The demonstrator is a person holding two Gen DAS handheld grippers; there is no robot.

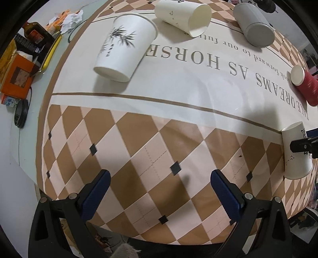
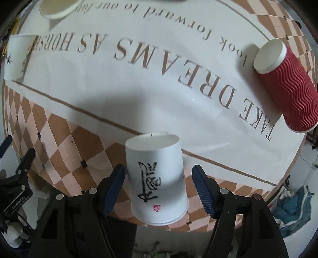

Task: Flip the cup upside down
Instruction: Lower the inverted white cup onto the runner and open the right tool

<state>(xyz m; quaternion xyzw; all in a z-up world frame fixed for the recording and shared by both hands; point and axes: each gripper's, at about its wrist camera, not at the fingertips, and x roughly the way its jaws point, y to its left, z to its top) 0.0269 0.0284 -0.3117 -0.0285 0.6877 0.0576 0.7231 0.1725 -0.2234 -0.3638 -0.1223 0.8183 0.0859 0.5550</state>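
right gripper (image 2: 158, 186) is open, blue pads either side of the white calligraphy cup (image 2: 157, 178). left pad sits just beside the cup wall, maybe touching, right pad has a visible gap, so no grip on it. cup stands base up and rim down on the checkered cloth (image 2: 59, 127), right between the fingers and close in front of the camera. looks slightly tilted but fisheye makes that hard to call.

left gripper (image 1: 160, 190) is wide open, holds nothing, hovers over bare checkered cloth. the same calligraphy cup (image 1: 297, 152) shows at its far right with the right gripper's finger across it.

step in hand, my guess: this cup is already inverted, so either a release just after placing or a check of the set-down. can't tell which from these views.

other cups are ahead of the grippers. bamboo-print cup (image 1: 124, 46) ahead-left of the left gripper, base toward the camera. plain white cup (image 1: 183, 16) lies on its side further ahead, mouth showing. grey cup (image 1: 255, 24) far ahead-right. red ribbed cup (image 2: 286, 85) ahead-right of the right gripper, white base up.

next move calls for backing the right gripper off without clipping the cup, since the left pad is so near the wall. then the plain white cup on its side looks like the 1 left to flip; needs a side grasp and a roll of the wrist.
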